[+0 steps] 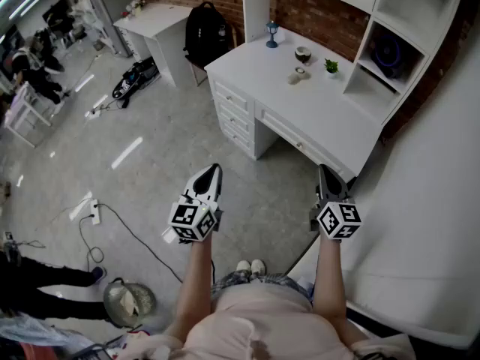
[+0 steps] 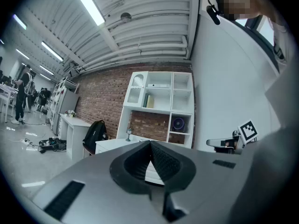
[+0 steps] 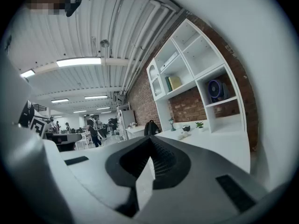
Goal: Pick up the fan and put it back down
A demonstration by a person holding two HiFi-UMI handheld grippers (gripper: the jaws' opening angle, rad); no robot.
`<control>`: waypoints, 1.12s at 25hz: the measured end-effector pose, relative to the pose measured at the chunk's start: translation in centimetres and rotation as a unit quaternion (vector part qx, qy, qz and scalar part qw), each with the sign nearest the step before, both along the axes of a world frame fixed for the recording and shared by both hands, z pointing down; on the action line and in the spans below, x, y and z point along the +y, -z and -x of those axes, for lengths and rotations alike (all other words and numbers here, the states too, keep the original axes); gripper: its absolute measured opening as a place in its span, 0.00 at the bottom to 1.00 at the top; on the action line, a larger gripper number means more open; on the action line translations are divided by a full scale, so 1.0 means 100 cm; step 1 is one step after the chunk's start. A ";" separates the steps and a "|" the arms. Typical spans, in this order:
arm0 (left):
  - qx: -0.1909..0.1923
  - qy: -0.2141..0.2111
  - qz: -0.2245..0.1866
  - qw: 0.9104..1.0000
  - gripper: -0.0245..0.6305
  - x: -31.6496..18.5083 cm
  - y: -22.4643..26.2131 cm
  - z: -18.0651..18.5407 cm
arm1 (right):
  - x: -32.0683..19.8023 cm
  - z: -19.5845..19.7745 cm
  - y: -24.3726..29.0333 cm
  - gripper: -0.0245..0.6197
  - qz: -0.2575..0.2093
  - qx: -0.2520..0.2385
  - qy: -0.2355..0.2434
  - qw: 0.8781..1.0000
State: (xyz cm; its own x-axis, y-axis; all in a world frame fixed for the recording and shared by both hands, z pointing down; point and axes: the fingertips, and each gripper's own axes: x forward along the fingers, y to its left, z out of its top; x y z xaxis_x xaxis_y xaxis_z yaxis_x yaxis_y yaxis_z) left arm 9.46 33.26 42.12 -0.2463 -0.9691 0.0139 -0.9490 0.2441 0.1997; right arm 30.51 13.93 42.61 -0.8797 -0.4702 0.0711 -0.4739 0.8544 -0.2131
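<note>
The fan [image 1: 388, 51], round and dark blue, stands in a cubby of the white shelf unit [image 1: 420, 21] at the back of the desk. It also shows in the left gripper view, fan [image 2: 178, 123], and in the right gripper view, fan [image 3: 215, 90]. Both grippers are held level in front of the person, well short of the desk and far from the fan. My left gripper [image 1: 214, 171] is shut with nothing in it, its tips [image 2: 150, 143] meeting. My right gripper [image 1: 322, 172] is likewise shut and holds nothing, its tips [image 3: 150, 139] together.
The white desk [image 1: 330, 118] with drawers carries a small lamp [image 1: 271, 34], a cup [image 1: 303, 54] and a little plant [image 1: 331, 67]. A black backpack [image 1: 208, 32] leans beside it. A white panel [image 1: 435, 223] stands at right. Cables [image 1: 94, 216] and a bin [image 1: 127, 302] lie on the floor at left.
</note>
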 end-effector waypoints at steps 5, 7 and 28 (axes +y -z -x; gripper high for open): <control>0.001 -0.003 -0.001 1.000 0.08 -0.002 0.000 0.002 | 0.001 0.003 0.002 0.06 0.001 -0.002 -0.001 1.000; 0.001 -0.005 -0.001 1.000 0.08 -0.003 0.000 0.003 | 0.001 0.003 0.003 0.06 0.001 -0.004 -0.001 1.000; 0.019 -0.013 0.007 1.000 0.08 -0.005 -0.014 0.021 | 0.004 0.014 0.015 0.06 0.038 -0.073 -0.009 0.997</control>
State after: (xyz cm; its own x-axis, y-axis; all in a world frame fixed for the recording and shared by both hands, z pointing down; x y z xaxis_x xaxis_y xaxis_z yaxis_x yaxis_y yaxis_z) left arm 7.32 32.78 43.56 -0.2197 -0.9749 0.0364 -0.9468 0.2221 0.2328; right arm 29.06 14.32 41.15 -0.8751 -0.4835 -0.0220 -0.4474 0.8255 -0.3441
